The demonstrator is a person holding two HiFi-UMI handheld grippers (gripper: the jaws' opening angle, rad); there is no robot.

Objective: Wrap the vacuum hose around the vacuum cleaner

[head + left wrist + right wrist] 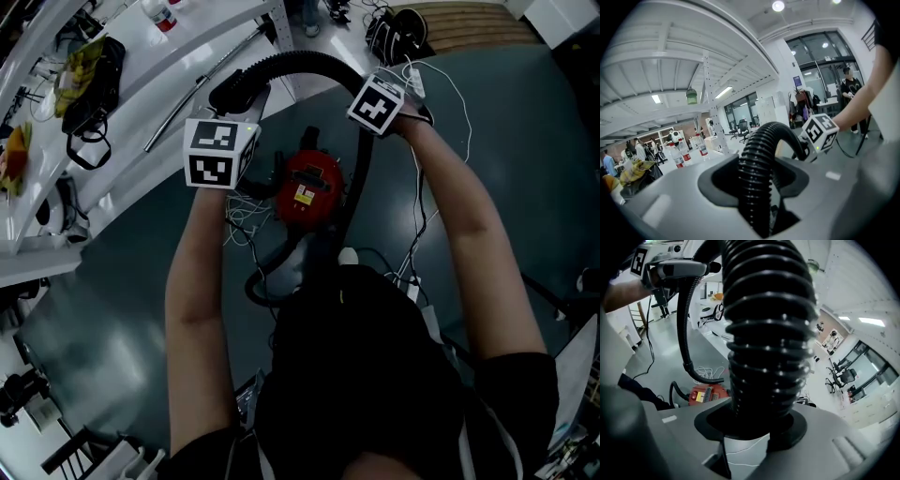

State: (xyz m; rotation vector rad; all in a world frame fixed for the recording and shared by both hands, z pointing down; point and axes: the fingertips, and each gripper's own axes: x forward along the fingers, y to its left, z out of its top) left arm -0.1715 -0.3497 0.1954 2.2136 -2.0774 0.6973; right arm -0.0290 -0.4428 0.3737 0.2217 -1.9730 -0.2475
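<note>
Vacuum hose (309, 61), black, ribbed and flexible, arches in the head view between the two grippers, above the vacuum cleaner (309, 187), a small rounded red body with a yellow label. The cleaner sits on the smooth dark grey-green floor (122, 281), close to the edge of a white bench (187, 56). A loose tangle of thin white cable (246, 220) lies at the cleaner's left side. The left gripper (234, 94) holds one end of the arch and the right gripper (375, 108) the other, each topped by a white cube with black square markers. From the right gripper the hose drops to the floor beside the cleaner. A slim metal tube (202, 84) lies along the bench. In the left gripper view the jaws are closed onto the hose (757, 178), which rises from the matte grey gripper body between them. Its corrugated rings curve over to the right gripper's cube (819, 133). Clear plastic bottles (677, 152) stand on a white surface behind. In the right gripper view the jaws clamp the hose (768, 333), whose glossy ridges fill the gap between them and most of the frame. Beyond, a thinner stretch hangs from the left gripper (677, 269) and hooks near the floor above the red cleaner (705, 393).
</note>
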